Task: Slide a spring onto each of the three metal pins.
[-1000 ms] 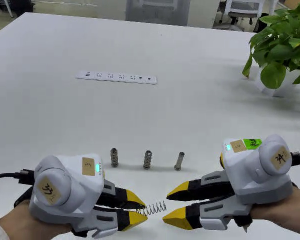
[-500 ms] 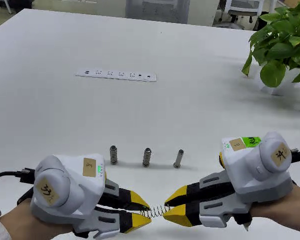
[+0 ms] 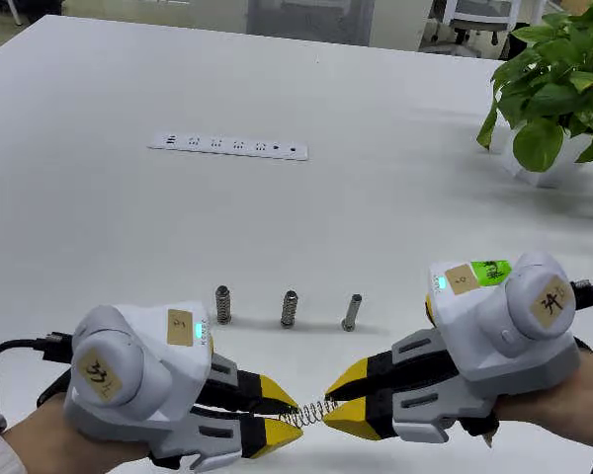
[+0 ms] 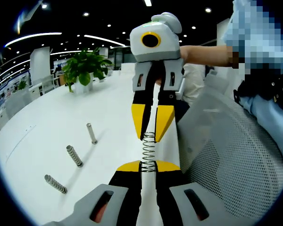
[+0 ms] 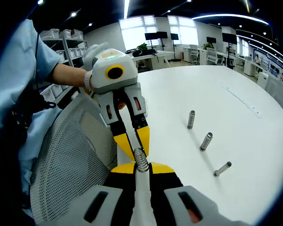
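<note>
Steel spring [image 3: 310, 413] now in right claw [image 3: 328, 406] too, other end in left claw [image 3: 296, 419].

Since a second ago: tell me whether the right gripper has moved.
Yes. The right gripper has edged left, judged against the bare pin, and its jaws have closed on the free end of the spring.

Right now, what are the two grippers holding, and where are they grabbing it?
One spring, held between them: the left gripper pinches one end and the right gripper pinches the other end.
</note>
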Demonstrator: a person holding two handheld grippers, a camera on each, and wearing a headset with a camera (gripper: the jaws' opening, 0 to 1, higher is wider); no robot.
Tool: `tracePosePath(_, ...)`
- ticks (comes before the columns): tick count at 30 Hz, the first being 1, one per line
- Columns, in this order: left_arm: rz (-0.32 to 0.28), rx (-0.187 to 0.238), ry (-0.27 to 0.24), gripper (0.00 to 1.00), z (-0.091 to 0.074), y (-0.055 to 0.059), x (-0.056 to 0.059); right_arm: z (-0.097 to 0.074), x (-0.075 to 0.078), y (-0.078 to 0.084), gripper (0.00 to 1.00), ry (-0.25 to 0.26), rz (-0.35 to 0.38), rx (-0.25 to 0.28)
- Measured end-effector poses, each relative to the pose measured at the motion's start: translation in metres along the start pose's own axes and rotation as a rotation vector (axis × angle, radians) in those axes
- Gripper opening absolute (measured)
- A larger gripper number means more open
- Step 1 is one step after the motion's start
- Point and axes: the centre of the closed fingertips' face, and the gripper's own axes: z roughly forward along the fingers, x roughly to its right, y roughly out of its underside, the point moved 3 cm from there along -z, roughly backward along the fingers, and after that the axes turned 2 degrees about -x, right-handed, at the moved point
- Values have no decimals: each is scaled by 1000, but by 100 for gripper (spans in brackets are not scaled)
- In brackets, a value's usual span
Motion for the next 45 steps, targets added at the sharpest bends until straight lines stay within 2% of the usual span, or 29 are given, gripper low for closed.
tracePosePath(7,-6,-1,-1,9,3,-4,0,-2,-4,-13,12,29,-92,-48)
tracePosePath(17,-13,-1,0,9,6,-7,3,-1,-7,-21,12,26,-183,-99)
tracePosePath(24,-18,0,1,9,8,-7,4,2,-8,-26,12,0,-260,-148)
tracePosePath(36,-20,15,-7,9,7,-8,5,0,-4,-27,12,-31,-324,-220)
tracePosePath(39,-18,15,-7,9,7,-8,5,-1,-1,-29,22,-38,-314,-235)
tracePosePath(45,-14,14,-3,9,11,-8,6,2,-1,-21,21,-96,-324,-325)
